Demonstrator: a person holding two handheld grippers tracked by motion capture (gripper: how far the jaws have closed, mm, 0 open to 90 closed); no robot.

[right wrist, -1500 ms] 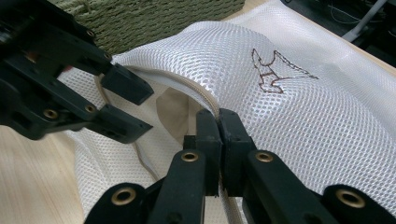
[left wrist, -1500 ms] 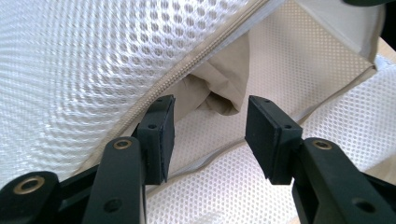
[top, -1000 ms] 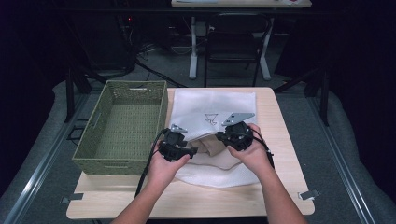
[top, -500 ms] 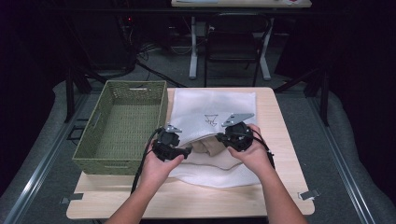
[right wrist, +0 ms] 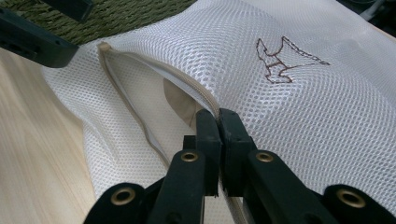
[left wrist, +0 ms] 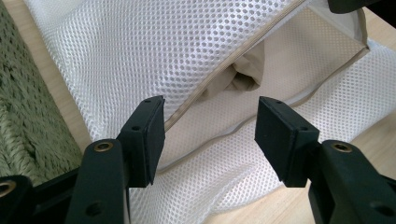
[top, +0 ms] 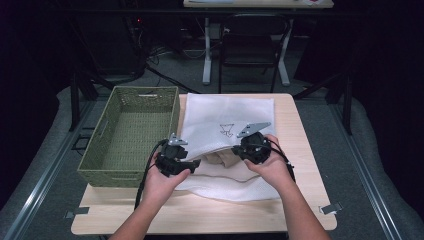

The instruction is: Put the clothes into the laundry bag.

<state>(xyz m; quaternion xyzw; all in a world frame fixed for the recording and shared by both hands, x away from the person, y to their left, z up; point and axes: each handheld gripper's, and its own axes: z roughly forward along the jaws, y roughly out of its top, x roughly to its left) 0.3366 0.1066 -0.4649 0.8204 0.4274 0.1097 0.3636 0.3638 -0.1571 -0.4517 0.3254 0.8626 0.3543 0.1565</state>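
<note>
Right gripper (right wrist: 218, 122) clamped on bag (right wrist: 317, 116) upper zip edge; left gripper (left wrist: 210, 135) released at mouth. Step: holding bag open. Next: left grips lower edge.

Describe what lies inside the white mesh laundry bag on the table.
Through the open zipper of the mesh laundry bag, a bunched piece of beige fabric shows. Its far portion is covered by the mesh, so its type and full extent stay hidden.

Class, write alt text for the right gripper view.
The right claw, jaws shut, pinches the upper zipper edge of a white mesh laundry bag, holding its mouth open over a beige cloth inside. A green woven basket lies beyond.
</note>
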